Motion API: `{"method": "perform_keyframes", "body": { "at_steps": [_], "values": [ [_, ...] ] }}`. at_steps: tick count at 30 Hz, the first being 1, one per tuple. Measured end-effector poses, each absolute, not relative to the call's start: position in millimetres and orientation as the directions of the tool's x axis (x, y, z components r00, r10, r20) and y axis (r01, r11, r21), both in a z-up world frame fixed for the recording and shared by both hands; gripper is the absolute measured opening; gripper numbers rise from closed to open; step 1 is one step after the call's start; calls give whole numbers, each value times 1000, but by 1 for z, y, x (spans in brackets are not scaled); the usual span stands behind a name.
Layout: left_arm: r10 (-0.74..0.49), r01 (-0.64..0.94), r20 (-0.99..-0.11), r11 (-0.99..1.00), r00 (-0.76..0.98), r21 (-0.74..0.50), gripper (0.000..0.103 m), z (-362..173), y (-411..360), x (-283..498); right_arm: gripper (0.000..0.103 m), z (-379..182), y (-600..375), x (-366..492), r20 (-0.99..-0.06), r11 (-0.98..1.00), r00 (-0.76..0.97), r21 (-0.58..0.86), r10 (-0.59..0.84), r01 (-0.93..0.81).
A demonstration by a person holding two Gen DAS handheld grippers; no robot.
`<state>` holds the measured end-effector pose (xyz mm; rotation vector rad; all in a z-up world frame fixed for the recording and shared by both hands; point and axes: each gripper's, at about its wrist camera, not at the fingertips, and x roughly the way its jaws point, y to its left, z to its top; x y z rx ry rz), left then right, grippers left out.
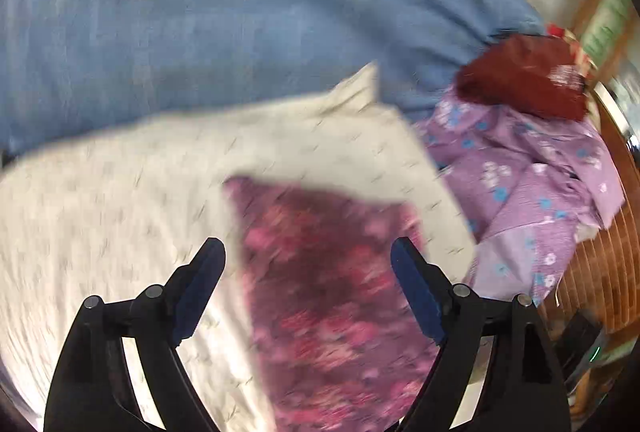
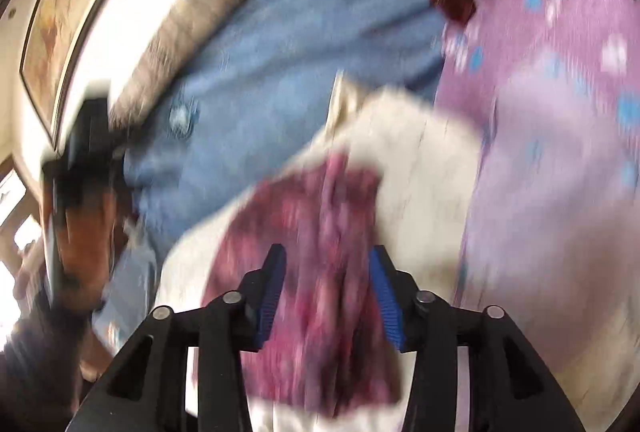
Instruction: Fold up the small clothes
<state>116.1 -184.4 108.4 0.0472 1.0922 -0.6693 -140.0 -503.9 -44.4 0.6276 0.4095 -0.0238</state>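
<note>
A small magenta floral garment [image 1: 332, 296] lies on a cream cloth [image 1: 100, 216]. My left gripper [image 1: 308, 252] is open above it, with its fingers on either side of the garment and nothing held. In the right wrist view the same garment [image 2: 320, 232] is bunched between the blue pads of my right gripper [image 2: 326, 256], whose jaws stand partly apart around the fabric. Motion blur hides whether the pads pinch it. The left gripper [image 2: 80, 159] and the hand holding it show blurred at the left of that view.
A blue bedsheet [image 1: 240, 15] covers the bed. A lilac flowered garment [image 1: 532, 183] and a dark red garment [image 1: 528, 71] are piled to the right. A wooden slatted edge [image 1: 600, 272] is at far right. A grey-brown cloth [image 2: 180, 31] lies by the wall.
</note>
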Motion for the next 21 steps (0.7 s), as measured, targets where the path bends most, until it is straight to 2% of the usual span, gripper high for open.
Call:
{"method": "perform_keyframes", "body": {
  "at_steps": [1, 4, 8, 9, 10, 11, 13, 15, 19, 21],
  "values": [
    [-475, 496, -846, 810, 242, -313, 85, 93, -181, 120, 52, -37, -510, -125, -379, 809, 919, 572, 113, 136],
    [-467, 416, -871, 829, 150, -373, 84, 53, -175, 127, 52, -32, -511, -57, -457, 789, 864, 601, 209, 127],
    [-451, 374, -885, 845, 117, -381, 83, 23, -179, 129, 52, -49, -506, 5, -577, 785, 783, 587, 232, 200],
    [-454, 368, -885, 844, 102, -391, 76, 20, -180, 130, 46, -54, -504, 19, -627, 791, 744, 566, 231, 232],
    [-474, 364, -876, 834, 91, -414, 71, 19, -181, 128, 10, -56, -502, 30, -672, 802, 710, 534, 211, 267],
    [-487, 368, -868, 827, 94, -424, 71, 21, -179, 129, 7, -54, -499, 32, -671, 817, 714, 516, 199, 257],
    [-466, 389, -873, 838, 146, -382, 71, 21, -181, 130, 6, -25, -488, 22, -575, 873, 799, 466, 178, 141],
    [-429, 398, -886, 854, 177, -334, 71, 15, -187, 130, 6, -19, -485, 13, -540, 889, 828, 441, 151, 125],
    [-412, 391, -899, 860, 151, -329, 71, -4, -193, 129, 7, -67, -498, 40, -689, 876, 715, 412, 119, 252],
    [-414, 392, -896, 860, 161, -328, 71, -5, -190, 126, 8, -87, -503, 43, -706, 865, 698, 420, 121, 274]
  ]
}}
